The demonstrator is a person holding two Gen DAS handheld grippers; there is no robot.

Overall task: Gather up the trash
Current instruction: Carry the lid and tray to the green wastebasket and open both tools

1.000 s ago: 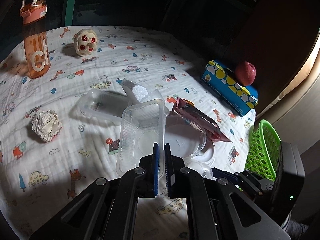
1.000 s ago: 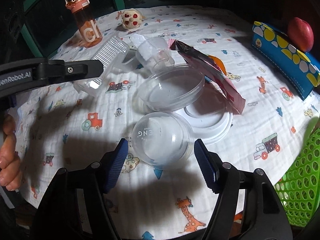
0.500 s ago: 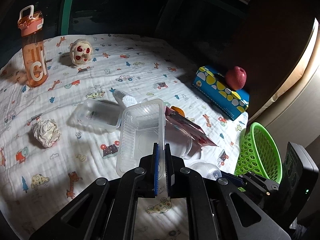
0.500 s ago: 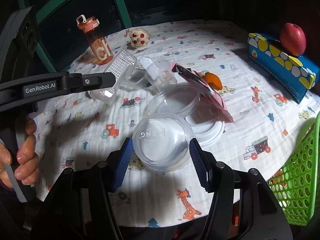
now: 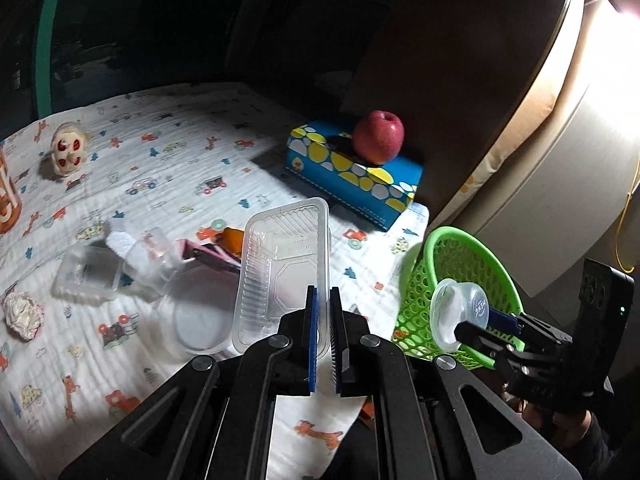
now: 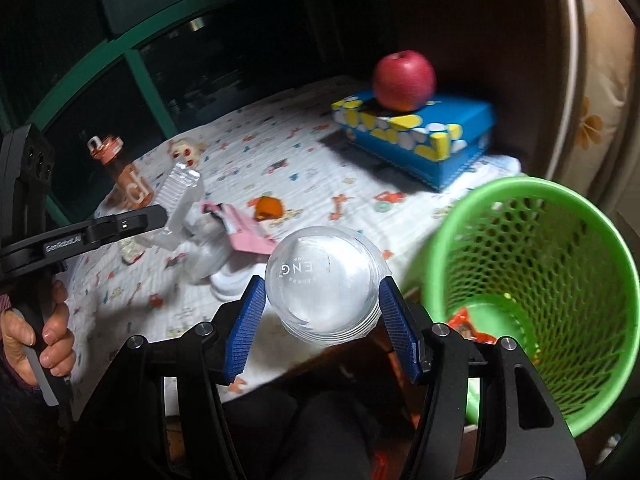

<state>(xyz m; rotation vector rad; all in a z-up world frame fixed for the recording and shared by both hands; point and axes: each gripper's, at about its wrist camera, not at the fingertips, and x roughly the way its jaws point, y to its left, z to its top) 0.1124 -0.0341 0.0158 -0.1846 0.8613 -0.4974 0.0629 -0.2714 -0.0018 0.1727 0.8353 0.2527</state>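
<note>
left tool (image 5: 323, 336) pinches one clear tray (image 5: 282, 264) upright left of the green basket (image 5: 456, 292); right tool (image 6: 322, 328) clamps one domed lid (image 6: 326, 284) beside its rim.

A cartoon-print cloth (image 5: 208, 168) covers the table. On it: toy (image 5: 67, 155) far left, blue box (image 5: 352, 176) far right, crumpled paper (image 5: 22, 315) near left, clear tub (image 5: 86, 276), round lid (image 5: 196, 318) and pink wrapper (image 5: 208, 254) mid.
</note>
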